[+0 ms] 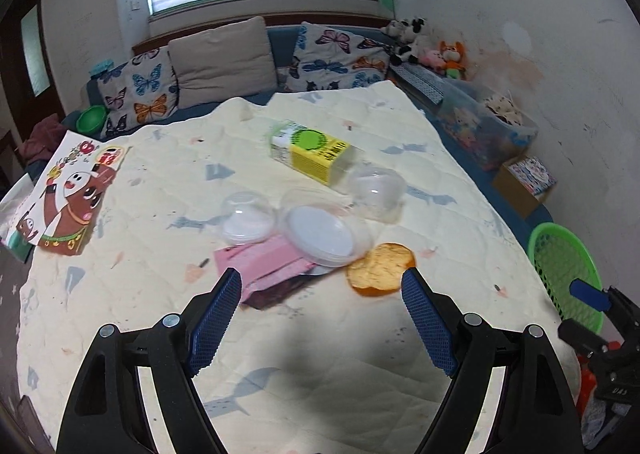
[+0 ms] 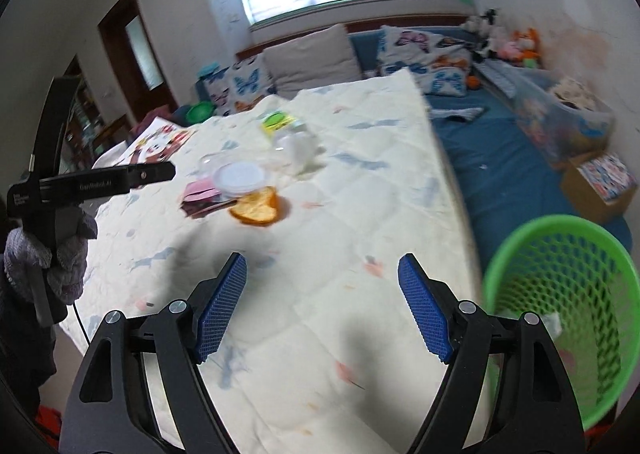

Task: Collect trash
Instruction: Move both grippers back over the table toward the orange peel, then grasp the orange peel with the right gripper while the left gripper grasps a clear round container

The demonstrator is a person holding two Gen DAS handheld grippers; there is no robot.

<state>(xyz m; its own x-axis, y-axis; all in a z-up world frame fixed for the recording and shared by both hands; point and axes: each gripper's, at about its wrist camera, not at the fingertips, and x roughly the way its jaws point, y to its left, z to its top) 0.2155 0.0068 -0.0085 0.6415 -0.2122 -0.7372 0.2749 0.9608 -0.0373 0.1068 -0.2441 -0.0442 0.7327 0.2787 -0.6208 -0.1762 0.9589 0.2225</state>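
Note:
Trash lies in a cluster on the cream quilt (image 1: 360, 334): a yellow and green carton (image 1: 312, 152), two clear plastic cups (image 1: 248, 216) (image 1: 374, 188), a clear round lid (image 1: 324, 232), a pink wrapper (image 1: 264, 268) and an orange peel (image 1: 380, 264). My left gripper (image 1: 322, 318) hangs open just short of the wrapper and peel, nothing between its fingers. My right gripper (image 2: 322, 302) is open and empty over bare quilt, with the peel (image 2: 256, 206) well ahead. A green mesh basket (image 2: 568, 302) stands right of it, something pale inside.
A picture box (image 1: 68, 194) lies at the quilt's left edge. Pillows (image 1: 224, 54) line the back, with soft toys (image 1: 444, 54) and a clear storage bin (image 1: 484, 126) at right. A gloved hand (image 2: 52, 254) holds the left gripper in the right wrist view.

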